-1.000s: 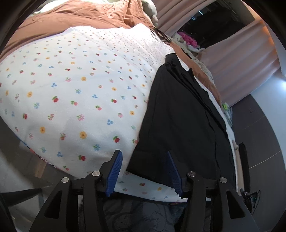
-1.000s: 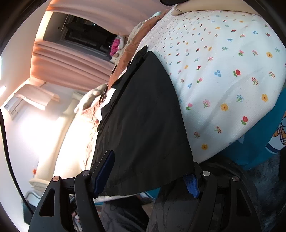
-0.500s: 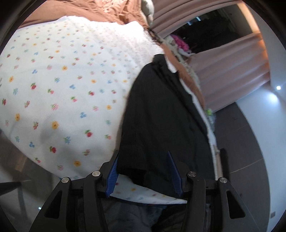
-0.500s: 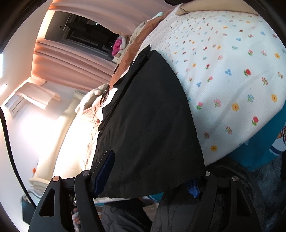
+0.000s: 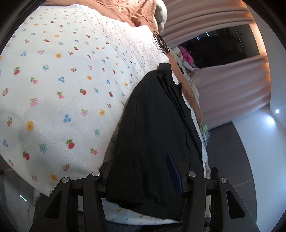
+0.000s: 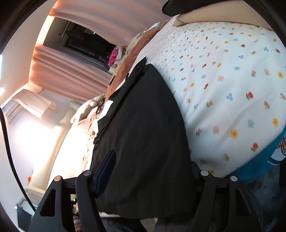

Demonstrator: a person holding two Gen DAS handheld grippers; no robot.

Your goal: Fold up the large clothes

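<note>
A long black garment (image 5: 157,128) lies lengthwise on a white flowered bedspread (image 5: 62,85). Its near hem hangs over the bed's front edge. My left gripper (image 5: 143,171) is open, with the hem's left corner lying between its fingers; the right blue pad (image 5: 174,171) shows and the left pad is hidden under cloth. In the right wrist view the same garment (image 6: 146,135) fills the gap of my right gripper (image 6: 150,171), which is open; only its left blue pad (image 6: 106,169) shows, the right finger is covered by fabric.
A brown blanket (image 5: 125,10) and stuffed toys lie at the far end of the bed. Pink curtains (image 5: 232,85) hang behind. The flowered bedspread (image 6: 232,85) lies over a blue patterned sheet edge (image 6: 264,160) in the right wrist view.
Both grippers have moved forward over the hem, so the black cloth now lies between the fingers of each. The jaws stayed open.
</note>
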